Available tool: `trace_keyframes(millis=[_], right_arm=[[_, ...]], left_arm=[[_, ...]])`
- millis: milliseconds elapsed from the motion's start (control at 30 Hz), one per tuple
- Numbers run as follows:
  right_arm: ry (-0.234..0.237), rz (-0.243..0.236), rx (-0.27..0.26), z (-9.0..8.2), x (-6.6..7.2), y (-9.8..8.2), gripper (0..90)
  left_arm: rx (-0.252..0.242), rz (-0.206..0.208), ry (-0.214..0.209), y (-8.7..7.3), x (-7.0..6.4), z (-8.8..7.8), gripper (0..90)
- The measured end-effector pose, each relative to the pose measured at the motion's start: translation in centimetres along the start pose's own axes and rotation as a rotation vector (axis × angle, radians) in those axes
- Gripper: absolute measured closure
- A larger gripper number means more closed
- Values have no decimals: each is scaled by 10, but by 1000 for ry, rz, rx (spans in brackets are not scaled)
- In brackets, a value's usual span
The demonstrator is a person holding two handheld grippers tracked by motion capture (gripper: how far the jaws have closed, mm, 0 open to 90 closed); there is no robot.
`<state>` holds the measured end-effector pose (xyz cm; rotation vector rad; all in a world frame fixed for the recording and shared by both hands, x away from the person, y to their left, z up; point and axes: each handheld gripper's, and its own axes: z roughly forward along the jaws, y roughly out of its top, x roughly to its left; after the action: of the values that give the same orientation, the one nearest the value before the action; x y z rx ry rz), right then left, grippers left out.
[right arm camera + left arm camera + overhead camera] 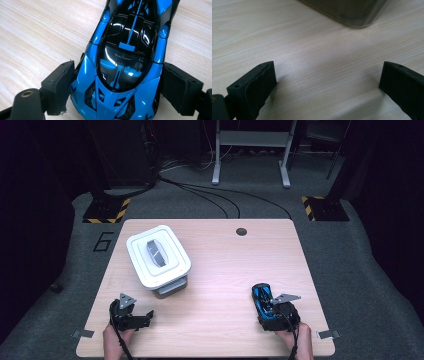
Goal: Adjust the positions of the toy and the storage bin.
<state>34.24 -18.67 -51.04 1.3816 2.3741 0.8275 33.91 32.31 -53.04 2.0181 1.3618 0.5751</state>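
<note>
A dark room with cables across a grey floor surrounds a pale wood-grain table (220, 270), which has a small round hole near its far edge. On the left part of the table, toward the far side, stands a white lidded plastic container (158, 257) with a grey handle (156, 252) on its lid, set at a slant to the table's edges.

At the near right, the right gripper (262, 297) lies low over the table in the person's hand. A blue and black toy sports car (125, 62) sits between its jaws, resting on the wood and pointing toward the far side of the table. In the right gripper view the two black pads press against the car's flanks, one on each side, so the jaws are closed on the body of the car while standing fairly wide apart.

At the near left, the left gripper (142, 316) is held just above the table, near the container's nearest corner. Its jaws stand wide apart with nothing but bare wood between them, and the container's lower edge (352, 15) shows just beyond them.
</note>
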Motion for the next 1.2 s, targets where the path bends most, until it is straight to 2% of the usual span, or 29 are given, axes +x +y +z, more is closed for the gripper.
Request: trace_keyframes(millis=[133,167,233,267,333,400,567,833,867,1033,1067,1200], right_arm=[[11,19,2,0,-3,1,167],[20,57,-16,-1,-4,1,160],[29,103,-41,-2,-8,3,103],[16,117,-49,-2,-9,5,76],[7,130,-52,-2,-11,10,15],[-2,144,-57,-2,-12,18,0],[-32,149,-44,6,-12,44,0],[-35,145,-13,27,-15,68,0],[-32,151,5,30,-15,71,0],[-58,151,39,41,-14,80,128],[-58,151,39,41,-14,80,128],[-110,150,47,43,-13,82,227]], left_arm=[[0,0,0,0,0,0,7],[0,0,0,0,0,0,7],[-2,3,1,0,0,0,7],[-2,3,1,0,0,0,7],[1,-1,-1,0,0,0,8],[-1,2,0,0,0,0,8],[-2,2,0,0,0,0,8],[-2,2,0,0,0,0,9],[-1,2,-1,0,0,0,9],[-2,2,0,0,0,0,9],[-2,2,0,0,0,0,9],[4,-3,-5,0,0,0,10]])
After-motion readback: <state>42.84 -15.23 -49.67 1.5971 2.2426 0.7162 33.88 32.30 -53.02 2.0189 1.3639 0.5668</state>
